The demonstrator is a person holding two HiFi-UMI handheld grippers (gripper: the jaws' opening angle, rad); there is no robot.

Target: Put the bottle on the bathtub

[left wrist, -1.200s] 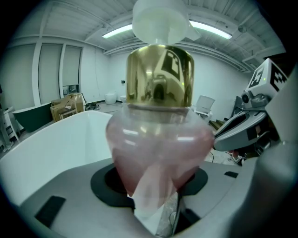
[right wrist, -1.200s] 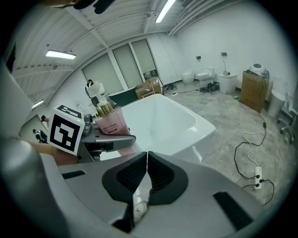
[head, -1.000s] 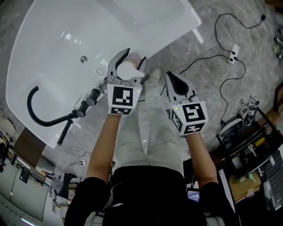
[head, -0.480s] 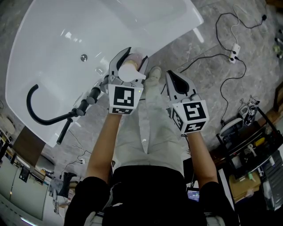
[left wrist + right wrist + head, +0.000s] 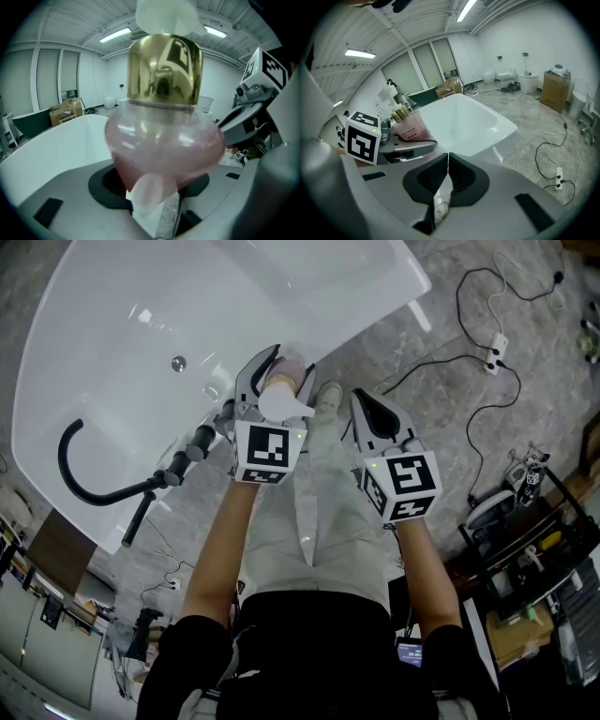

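Observation:
A pink bottle (image 5: 279,401) with a gold collar and white pump top sits between the jaws of my left gripper (image 5: 282,367), which is shut on its round body. In the left gripper view the bottle (image 5: 164,140) fills the picture, with both pads against its sides. It hangs at the near rim of the white bathtub (image 5: 234,306); whether it touches the rim is hidden. My right gripper (image 5: 362,399) is beside it to the right, over the floor, shut with nothing in it (image 5: 448,154). The right gripper view shows the bottle (image 5: 411,127) at the tub (image 5: 464,122).
A black faucet with a hose (image 5: 94,484) stands on the tub's left end, and a drain (image 5: 178,363) is in the basin. The person's shoe (image 5: 326,397) is under the grippers. Cables and a power strip (image 5: 495,351) lie on the floor at right, beside a rack (image 5: 534,549).
The left gripper with the bottle has edged slightly to the right along the tub's rim. The right gripper has stayed where it was.

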